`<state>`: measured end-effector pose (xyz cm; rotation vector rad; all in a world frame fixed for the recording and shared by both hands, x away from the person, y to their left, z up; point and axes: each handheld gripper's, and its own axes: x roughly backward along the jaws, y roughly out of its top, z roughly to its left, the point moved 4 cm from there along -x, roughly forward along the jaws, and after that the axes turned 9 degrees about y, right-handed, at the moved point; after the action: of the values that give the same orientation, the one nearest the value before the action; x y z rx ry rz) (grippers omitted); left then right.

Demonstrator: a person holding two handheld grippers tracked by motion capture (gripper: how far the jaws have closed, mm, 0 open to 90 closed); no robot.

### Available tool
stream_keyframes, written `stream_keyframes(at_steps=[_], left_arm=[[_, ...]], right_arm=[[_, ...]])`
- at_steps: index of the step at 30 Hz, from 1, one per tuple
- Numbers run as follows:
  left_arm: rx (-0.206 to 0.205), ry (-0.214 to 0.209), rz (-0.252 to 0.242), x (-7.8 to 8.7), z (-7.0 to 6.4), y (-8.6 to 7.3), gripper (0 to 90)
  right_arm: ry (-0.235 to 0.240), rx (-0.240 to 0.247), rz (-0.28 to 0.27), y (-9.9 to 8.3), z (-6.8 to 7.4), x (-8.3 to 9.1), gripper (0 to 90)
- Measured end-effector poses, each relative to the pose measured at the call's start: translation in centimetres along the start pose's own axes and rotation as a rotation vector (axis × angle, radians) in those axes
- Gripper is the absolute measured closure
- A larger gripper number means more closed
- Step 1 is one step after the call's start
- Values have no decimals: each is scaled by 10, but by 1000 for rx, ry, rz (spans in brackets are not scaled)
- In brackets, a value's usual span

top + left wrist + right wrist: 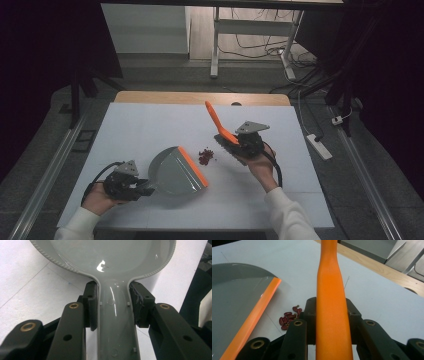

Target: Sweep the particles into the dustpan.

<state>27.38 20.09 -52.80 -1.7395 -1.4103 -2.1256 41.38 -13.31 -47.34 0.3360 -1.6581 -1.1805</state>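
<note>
While the left gripper clamps the dustpan handle, the right gripper holds the brush, seemingly just right of the beans beside the pan's orange lip.

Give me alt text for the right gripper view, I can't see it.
The right tool clamps a smooth orange plastic brush handle that runs up the middle. Left of it, small dark red beans lie on the white table beside a grey dustpan's orange lip.

The right gripper hides much of the brush's bristles.
</note>
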Motion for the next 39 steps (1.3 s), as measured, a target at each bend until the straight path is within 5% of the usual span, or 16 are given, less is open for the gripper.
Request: stream_keyframes(at_steps=[13, 39], left_arm=[[8, 13, 17, -8, -1, 4, 614], [30, -6, 28, -19, 0, 8, 613]], right_arm=[[16, -43, 22, 1, -10, -26, 699], [20, -20, 135, -12, -14, -70, 699]])
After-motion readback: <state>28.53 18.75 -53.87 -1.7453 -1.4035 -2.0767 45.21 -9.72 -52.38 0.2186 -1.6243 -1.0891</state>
